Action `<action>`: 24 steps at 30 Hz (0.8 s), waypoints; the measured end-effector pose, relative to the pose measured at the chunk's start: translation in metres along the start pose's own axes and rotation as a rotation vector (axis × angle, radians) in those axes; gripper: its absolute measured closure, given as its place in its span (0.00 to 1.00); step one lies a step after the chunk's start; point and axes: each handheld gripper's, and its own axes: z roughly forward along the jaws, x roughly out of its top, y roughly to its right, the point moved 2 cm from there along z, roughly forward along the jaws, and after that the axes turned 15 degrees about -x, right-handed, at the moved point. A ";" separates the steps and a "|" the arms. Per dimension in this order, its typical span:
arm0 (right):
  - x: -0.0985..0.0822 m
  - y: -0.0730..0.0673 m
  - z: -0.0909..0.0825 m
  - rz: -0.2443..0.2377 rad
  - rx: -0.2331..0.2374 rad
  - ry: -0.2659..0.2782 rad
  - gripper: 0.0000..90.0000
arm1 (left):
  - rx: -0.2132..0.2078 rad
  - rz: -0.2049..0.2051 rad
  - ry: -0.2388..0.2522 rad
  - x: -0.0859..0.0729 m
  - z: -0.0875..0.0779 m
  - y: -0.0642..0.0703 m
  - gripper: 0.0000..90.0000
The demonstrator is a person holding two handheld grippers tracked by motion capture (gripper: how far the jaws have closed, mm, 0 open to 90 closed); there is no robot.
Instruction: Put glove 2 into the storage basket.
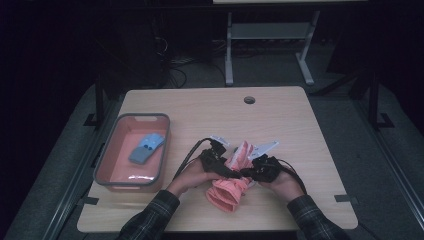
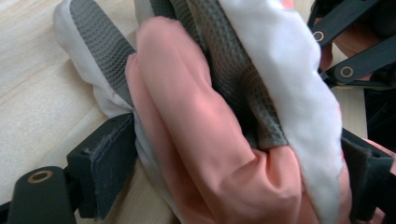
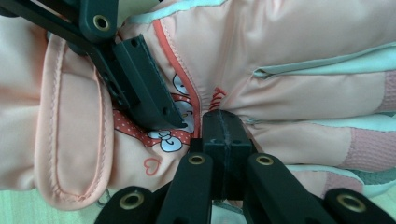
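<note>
Peach-pink padded fabric fills the middle of the scene: a child's glove (image 1: 231,186) with grey grip patches lies on the near centre of the wooden table (image 1: 280,120), worked between two hand-held tools. The left gripper (image 1: 226,172) has the glove bunched between its jaws, clamped on it, while the right gripper (image 1: 248,173) is clenched fully, its tips pinching a thin fold of the glove's printed back. At far left, a red bin (image 1: 117,134) already holds a blue glove (image 1: 146,148). By the look of it, one item is stowed; the pink glove remains to be lifted across into the bin.
</note>
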 end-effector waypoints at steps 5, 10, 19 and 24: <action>0.000 0.000 0.001 -0.003 0.001 -0.002 1.00 | -0.037 -0.004 -0.003 0.000 0.001 0.000 0.22; 0.000 -0.001 0.002 -0.009 -0.003 0.006 1.00 | -0.058 -0.020 0.000 -0.001 0.000 -0.002 0.30; 0.000 0.001 0.002 -0.002 0.001 0.017 1.00 | -0.056 -0.037 0.002 -0.002 -0.005 -0.005 0.50; -0.001 0.006 -0.006 0.021 0.026 0.037 0.98 | -0.050 -0.038 0.000 -0.001 -0.007 -0.003 0.58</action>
